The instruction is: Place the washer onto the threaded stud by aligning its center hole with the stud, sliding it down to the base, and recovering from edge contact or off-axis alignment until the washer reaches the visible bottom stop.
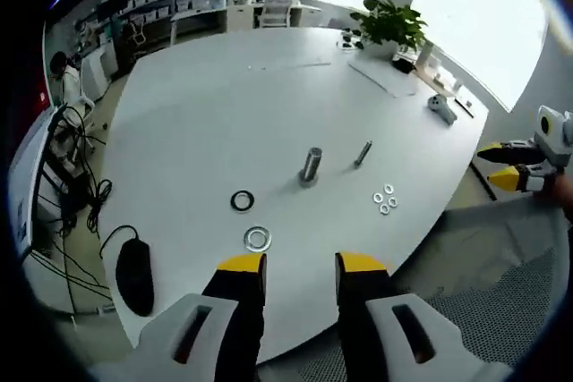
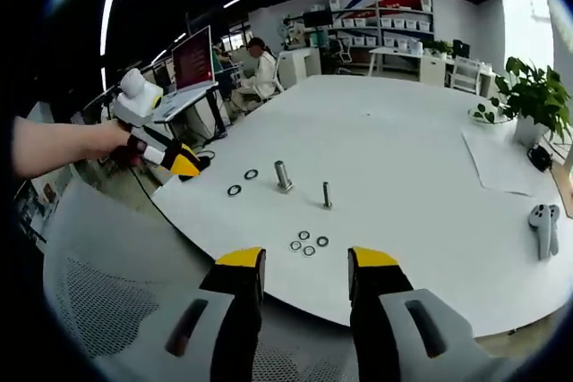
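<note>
Left gripper [image 1: 301, 266]: jaws parted with a clear gap, holding nothing, hovering at the near table edge, short of the washers.
Right gripper [image 2: 306, 261]: jaws likewise spread and empty, off the table edge, nearest the cluster of small washers [image 2: 308, 242].
Silver washer [image 1: 258, 239]: lies flat on the white table [image 1: 224, 114], on the near side of the threaded stud, just ahead of the left jaws; its hole faces straight up.
Black washer [image 1: 242, 200]: flat too, between the silver washer and the stud, a little to one side.
Threaded stud [image 1: 310, 165]: stands upright on its base, long axis vertical, bare, no washer on it.
Thin bolt [image 1: 363, 153]: beside the stud, also standing, leaning slightly in this view.
Progress: nothing done as I judge it; no washer picked up, none threaded. Grasping, carrying, centring the hole over the stud and sliding down to the base all remain.
</note>
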A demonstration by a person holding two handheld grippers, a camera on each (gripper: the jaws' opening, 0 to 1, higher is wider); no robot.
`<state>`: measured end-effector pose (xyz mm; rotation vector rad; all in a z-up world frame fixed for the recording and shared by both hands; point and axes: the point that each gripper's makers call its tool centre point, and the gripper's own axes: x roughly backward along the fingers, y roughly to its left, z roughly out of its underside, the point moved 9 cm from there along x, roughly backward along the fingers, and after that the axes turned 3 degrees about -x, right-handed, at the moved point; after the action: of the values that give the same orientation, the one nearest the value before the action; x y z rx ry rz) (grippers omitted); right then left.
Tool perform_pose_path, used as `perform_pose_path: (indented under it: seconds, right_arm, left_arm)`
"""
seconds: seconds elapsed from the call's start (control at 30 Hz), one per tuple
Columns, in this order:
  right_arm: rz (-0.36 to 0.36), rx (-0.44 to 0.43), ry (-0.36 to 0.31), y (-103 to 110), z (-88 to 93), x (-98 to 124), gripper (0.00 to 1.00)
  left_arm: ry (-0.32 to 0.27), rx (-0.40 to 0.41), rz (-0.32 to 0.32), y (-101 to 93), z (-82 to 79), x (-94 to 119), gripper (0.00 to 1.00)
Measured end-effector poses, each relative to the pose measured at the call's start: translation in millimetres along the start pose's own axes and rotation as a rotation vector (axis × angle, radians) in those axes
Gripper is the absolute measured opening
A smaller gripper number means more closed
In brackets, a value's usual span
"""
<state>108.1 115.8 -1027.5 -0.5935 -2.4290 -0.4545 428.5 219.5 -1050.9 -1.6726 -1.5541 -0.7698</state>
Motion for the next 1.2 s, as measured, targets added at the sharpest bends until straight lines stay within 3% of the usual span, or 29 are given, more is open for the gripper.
perform_pose_path:
  seconds: [0.17, 0.27, 0.6, 0.73, 0.8, 0.87, 0.9, 1.0, 1.2]
  right_arm:
    - [0.010, 0.001, 0.000, -1, 0.1, 1, 0.41]
    - [0.011, 0.002, 0.003, -1, -0.1, 0, 0.42]
    - [0.015, 0.002, -0.006, -2, -0.5, 0, 0.42]
    - [0.014, 0.002, -0.005, -2, 0.0, 0, 0.42]
    - [0.015, 0.002, -0.003, -2, 0.3, 0, 0.42]
    - [0.016, 0.002, -0.005, -2, 0.3, -1, 0.42]
    - [0.017, 0.001, -0.005, -2, 0.4, -1, 0.42]
    - [0.020, 0.002, -0.005, -3, 0.5, 0, 0.42]
    - [0.025, 0.003, -0.004, -3, 0.8, -1, 0.42]
  left_arm:
    - [0.009, -0.010, 0.030, 2.3, -7.0, -17, 0.33]
    - [0.073, -0.038, 0.015, -2.5, -3.9, -27, 0.32]
    - [0.222, 0.014, -0.041, 36.4, 1.3, -73, 0.32]
    - [0.289, 0.001, -0.058, 37.2, 6.5, -75, 0.33]
    - [0.327, -0.010, -0.054, 42.4, 8.7, -89, 0.34]
    - [0.343, -0.023, -0.054, 51.1, 9.4, -104, 0.34]
    - [0.352, -0.026, -0.056, 47.1, 11.2, -95, 0.34]
    - [0.394, -0.041, -0.065, 51.9, 13.6, -107, 0.34]
    - [0.414, -0.072, -0.071, 57.7, 10.9, -121, 0.33]
